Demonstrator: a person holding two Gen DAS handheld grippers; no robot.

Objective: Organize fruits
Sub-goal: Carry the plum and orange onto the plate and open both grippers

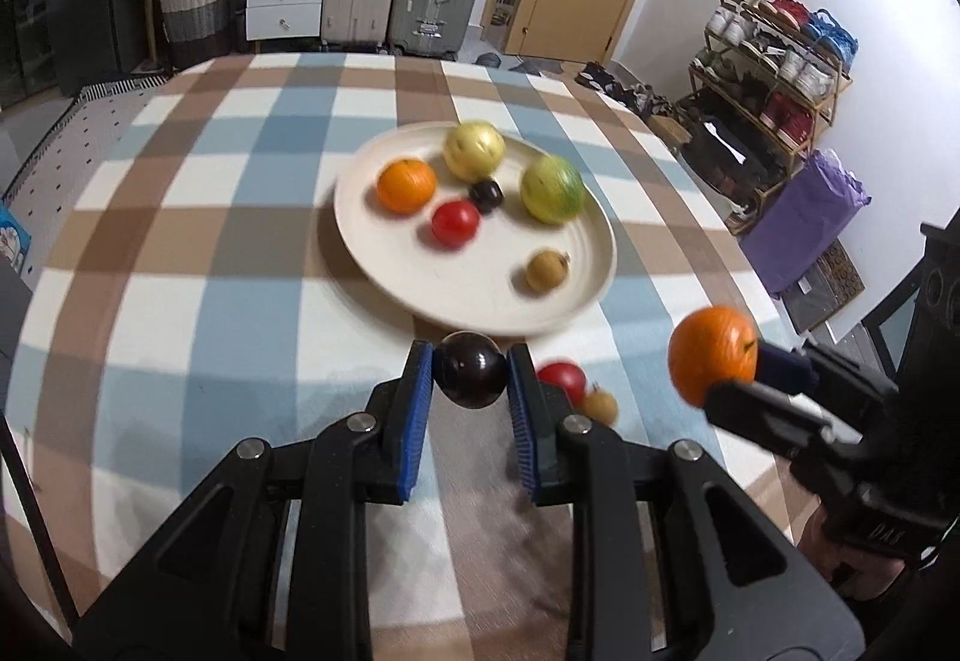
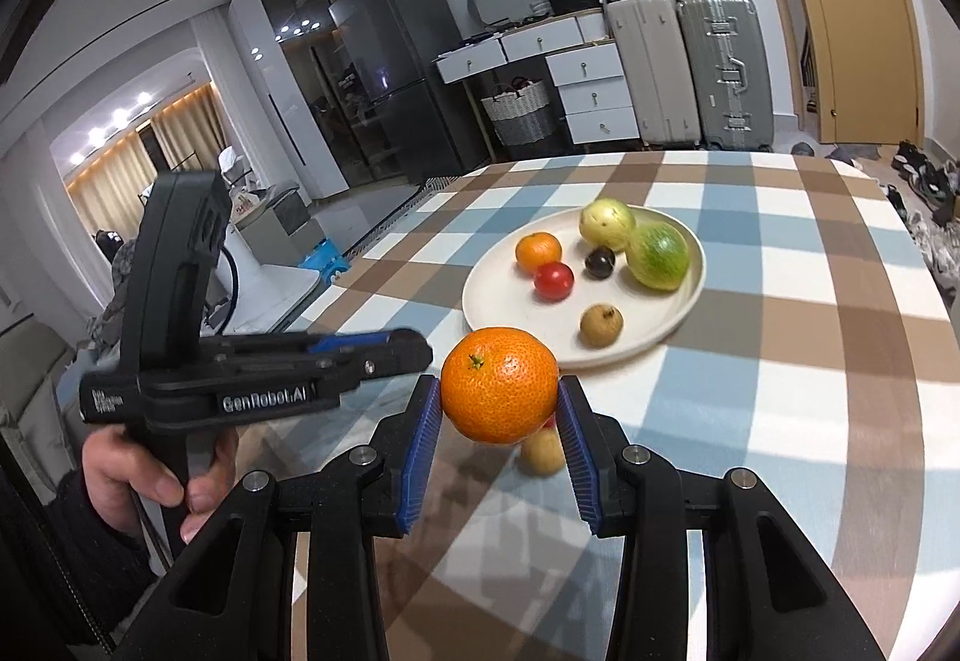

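Now the left gripper (image 1: 470,379) clamps a dark glossy round plum (image 1: 470,370) just short of the round cream plate (image 1: 576,304). Beside it, the right gripper (image 2: 499,409) pinches a bright orange tangerine (image 2: 499,385) above the checked tablecloth (image 2: 780,361).

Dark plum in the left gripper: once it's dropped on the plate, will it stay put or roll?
Likely rolls. The dark plum looks round and glossy, so the left gripper should release it low. The plate seems shallow, but its raised rim may stop it. The fruits already there, like the small dark plum, sit apart, leaving room to wander.
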